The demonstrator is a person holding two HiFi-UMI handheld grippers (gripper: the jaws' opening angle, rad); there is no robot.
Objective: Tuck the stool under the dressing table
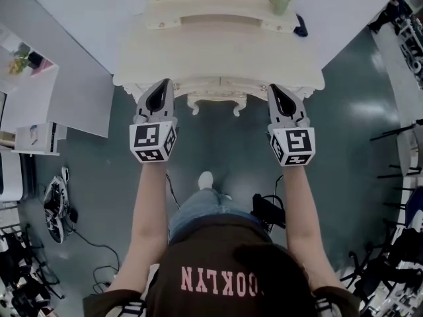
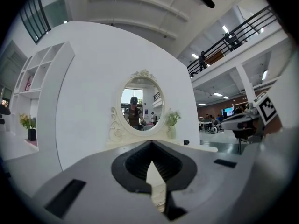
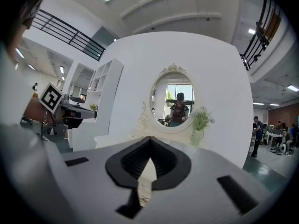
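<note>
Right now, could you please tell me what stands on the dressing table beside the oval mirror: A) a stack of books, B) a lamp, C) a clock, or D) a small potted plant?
D: a small potted plant stands on the dressing table beside the oval mirror.

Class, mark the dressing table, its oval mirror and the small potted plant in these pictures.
dressing table [image 1: 218, 51], head view, bare top surface.
oval mirror [image 3: 174, 99], right gripper view, middle of the glass.
potted plant [image 3: 202, 119], right gripper view, its leaves.
</note>
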